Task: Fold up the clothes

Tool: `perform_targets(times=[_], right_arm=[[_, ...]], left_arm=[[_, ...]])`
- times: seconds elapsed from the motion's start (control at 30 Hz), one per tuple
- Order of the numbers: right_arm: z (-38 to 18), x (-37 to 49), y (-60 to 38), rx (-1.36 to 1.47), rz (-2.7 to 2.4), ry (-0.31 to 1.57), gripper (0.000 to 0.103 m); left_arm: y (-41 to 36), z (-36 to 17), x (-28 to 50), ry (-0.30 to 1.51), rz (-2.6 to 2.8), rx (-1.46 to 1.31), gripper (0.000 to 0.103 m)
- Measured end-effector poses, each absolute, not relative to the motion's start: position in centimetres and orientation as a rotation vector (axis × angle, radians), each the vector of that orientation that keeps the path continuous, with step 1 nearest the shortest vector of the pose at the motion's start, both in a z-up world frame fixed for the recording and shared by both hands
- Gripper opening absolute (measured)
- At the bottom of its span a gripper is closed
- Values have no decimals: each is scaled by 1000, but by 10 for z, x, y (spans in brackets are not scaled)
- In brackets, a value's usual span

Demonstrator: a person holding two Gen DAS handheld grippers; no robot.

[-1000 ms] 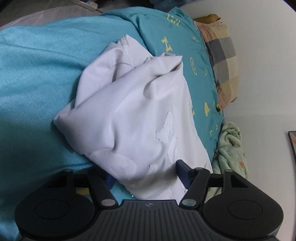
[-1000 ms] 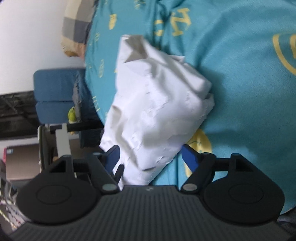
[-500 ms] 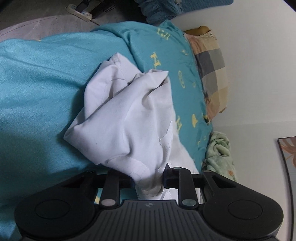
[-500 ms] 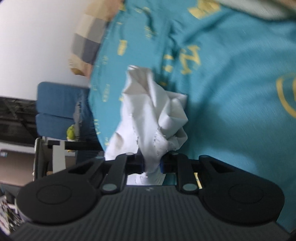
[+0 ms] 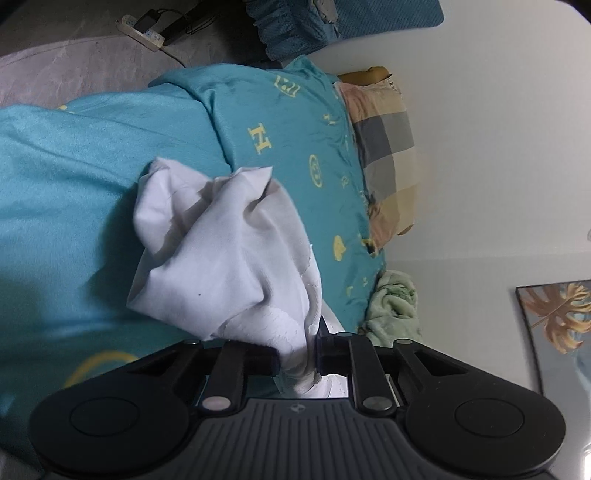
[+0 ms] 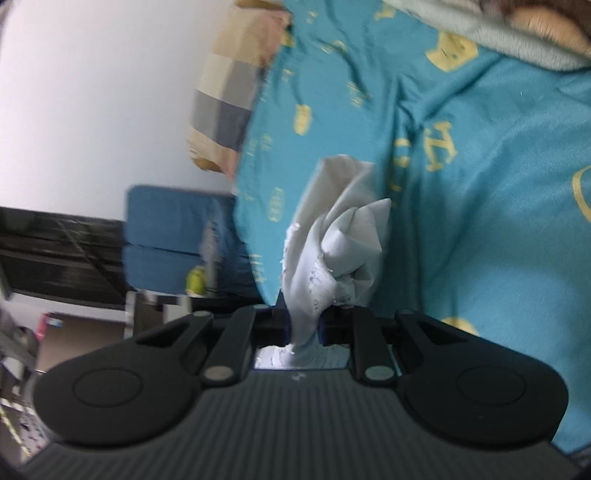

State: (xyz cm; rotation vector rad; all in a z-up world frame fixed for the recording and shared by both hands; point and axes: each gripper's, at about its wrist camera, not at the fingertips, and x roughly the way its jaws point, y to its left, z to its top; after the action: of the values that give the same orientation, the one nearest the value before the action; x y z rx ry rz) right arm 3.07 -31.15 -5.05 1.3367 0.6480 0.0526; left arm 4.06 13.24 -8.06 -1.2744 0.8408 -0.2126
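Observation:
A crumpled white garment (image 5: 221, 251) with a cracked white print hangs bunched over the teal bedspread (image 5: 66, 192). My left gripper (image 5: 297, 356) is shut on one edge of it, and the cloth bulges out above the jaws. In the right wrist view the same white garment (image 6: 343, 243) is gathered into a twisted clump. My right gripper (image 6: 303, 325) is shut on another part of it. The cloth is lifted clear of the teal bedspread (image 6: 480, 240), and its far folds are hidden behind the bunched fabric.
A checked pillow (image 5: 384, 155) lies by the white wall (image 5: 498, 147), with a pale green cloth (image 5: 393, 306) beside the bed edge. A power strip (image 5: 142, 31) lies on the floor. A blue chair (image 6: 166, 236) and a grey blanket (image 6: 498, 40) flank the bed.
Both grippers went from open around the garment to shut on it. They have since lifted and pulled back, so the garment now hangs bunched and smaller in view.

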Motion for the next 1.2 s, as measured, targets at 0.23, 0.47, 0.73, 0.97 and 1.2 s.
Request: perform_targets(times=[0.23,0.47,0.73,0.97,1.2], right_arm=[[3,-3,-372,1346,47,531,16],[57,-36,-432,1353,41,414,16],[127,-58,-545,1287,-22,275,17],[188,-75,-675,1141,-192,161,17],[173,-110,-742,1055,-334,125,17]], left_arm=[[95,-3,13,842,-262,-1217,17],[0,61,25,896,-345,-1134,17],[-190,121,86,919,-532,-1004,17],[-376,152,134,976,-747,-940,17],[-490,112,122,1000,-921,-815,17]])
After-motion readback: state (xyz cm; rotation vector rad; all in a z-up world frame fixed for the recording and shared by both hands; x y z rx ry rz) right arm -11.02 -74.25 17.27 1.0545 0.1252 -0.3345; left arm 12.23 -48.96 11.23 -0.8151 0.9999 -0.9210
